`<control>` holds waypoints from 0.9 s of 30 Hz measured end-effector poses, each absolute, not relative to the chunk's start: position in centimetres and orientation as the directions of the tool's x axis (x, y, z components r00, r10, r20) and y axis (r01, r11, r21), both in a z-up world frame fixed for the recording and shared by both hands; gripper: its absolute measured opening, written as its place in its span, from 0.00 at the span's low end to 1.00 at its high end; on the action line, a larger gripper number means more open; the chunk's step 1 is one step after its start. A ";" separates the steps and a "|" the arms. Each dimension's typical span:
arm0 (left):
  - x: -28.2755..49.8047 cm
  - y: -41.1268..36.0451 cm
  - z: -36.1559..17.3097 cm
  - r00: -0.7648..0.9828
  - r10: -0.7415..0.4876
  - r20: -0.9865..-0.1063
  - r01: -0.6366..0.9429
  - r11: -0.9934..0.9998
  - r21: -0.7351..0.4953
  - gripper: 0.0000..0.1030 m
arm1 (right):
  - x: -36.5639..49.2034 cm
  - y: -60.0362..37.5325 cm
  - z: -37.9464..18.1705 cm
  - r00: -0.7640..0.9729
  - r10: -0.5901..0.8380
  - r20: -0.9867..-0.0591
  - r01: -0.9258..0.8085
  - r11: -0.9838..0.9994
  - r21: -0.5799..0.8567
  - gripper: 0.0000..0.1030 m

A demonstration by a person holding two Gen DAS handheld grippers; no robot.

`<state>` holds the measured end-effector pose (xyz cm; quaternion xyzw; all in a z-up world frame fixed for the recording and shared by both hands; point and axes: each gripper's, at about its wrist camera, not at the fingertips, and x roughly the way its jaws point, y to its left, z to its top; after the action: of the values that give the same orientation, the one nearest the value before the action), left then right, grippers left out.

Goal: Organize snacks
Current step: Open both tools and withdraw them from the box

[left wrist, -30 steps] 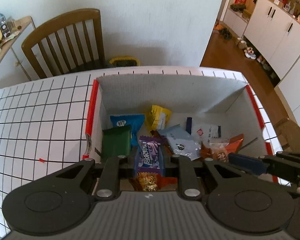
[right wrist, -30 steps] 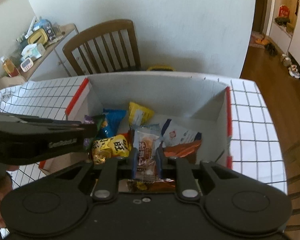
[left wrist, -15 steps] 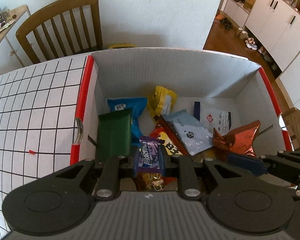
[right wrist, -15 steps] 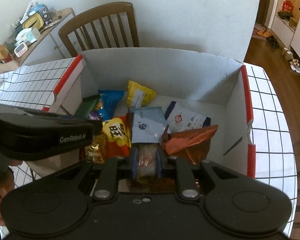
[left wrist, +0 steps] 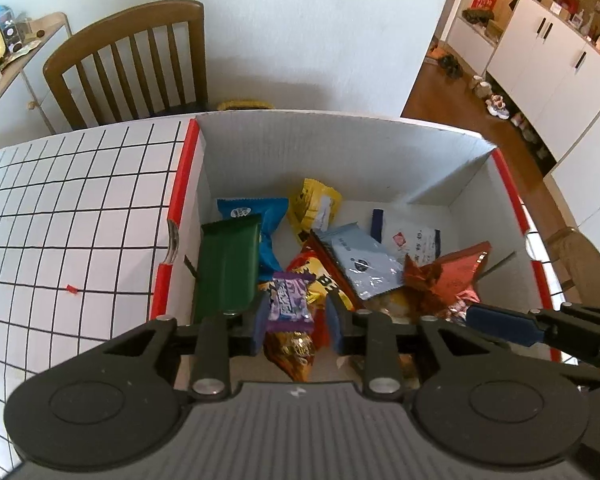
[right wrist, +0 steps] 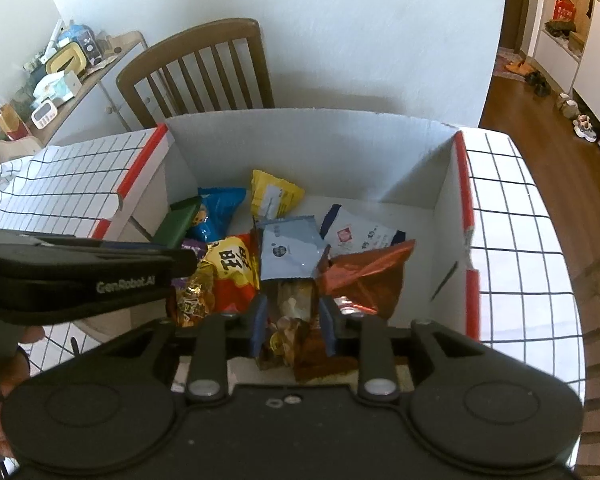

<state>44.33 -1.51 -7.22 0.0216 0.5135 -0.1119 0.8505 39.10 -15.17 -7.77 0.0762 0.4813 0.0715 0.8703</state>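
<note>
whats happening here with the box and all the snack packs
A person holds a pair of tongs in each hand over an open white cardboard box with red edges that is part full of snacks. The left tongs have their jaws open around a small purple candy wrapper. The right tongs have a clear packet of biscuit-like snacks between their jaws; whether they grip it, I cannot tell. Both packs are already down inside the box.

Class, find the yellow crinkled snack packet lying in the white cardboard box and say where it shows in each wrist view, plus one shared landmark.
Left wrist view: yellow crinkled snack packet at centre, near the box's far wall.
Right wrist view: the packet left of centre, again near the far wall.
Shared landmark: brown wooden slatted chair behind the white cardboard box.
</note>
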 end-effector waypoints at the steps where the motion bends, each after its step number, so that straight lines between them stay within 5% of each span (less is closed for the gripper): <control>1: 44.1 -1.5 -7.0 0.452 -0.169 -0.876 0.212 0.974 -0.079 0.31 | 38.8 -15.4 -7.5 0.531 0.197 -0.824 -0.049 0.978 0.203 0.29; 5: 42.6 -1.4 -5.6 0.493 -0.170 -0.853 0.202 0.976 -0.079 0.58 | 37.6 -16.0 -6.3 0.558 0.197 -0.806 -0.044 0.977 0.209 0.39; 11: 40.1 -1.3 -3.3 0.547 -0.171 -0.819 0.209 0.976 -0.065 0.59 | 35.5 -17.1 -4.4 0.606 0.203 -0.769 -0.044 0.974 0.223 0.63; 27: 32.4 -1.1 0.7 0.657 -0.180 -0.732 0.227 0.973 -0.036 0.66 | 28.9 -18.4 -0.5 0.709 0.245 -0.662 -0.113 0.965 0.237 0.90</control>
<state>32.39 -1.06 0.70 0.0292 0.3986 -0.1117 0.9098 28.88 -18.40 -0.49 0.0898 0.3692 0.0973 0.9199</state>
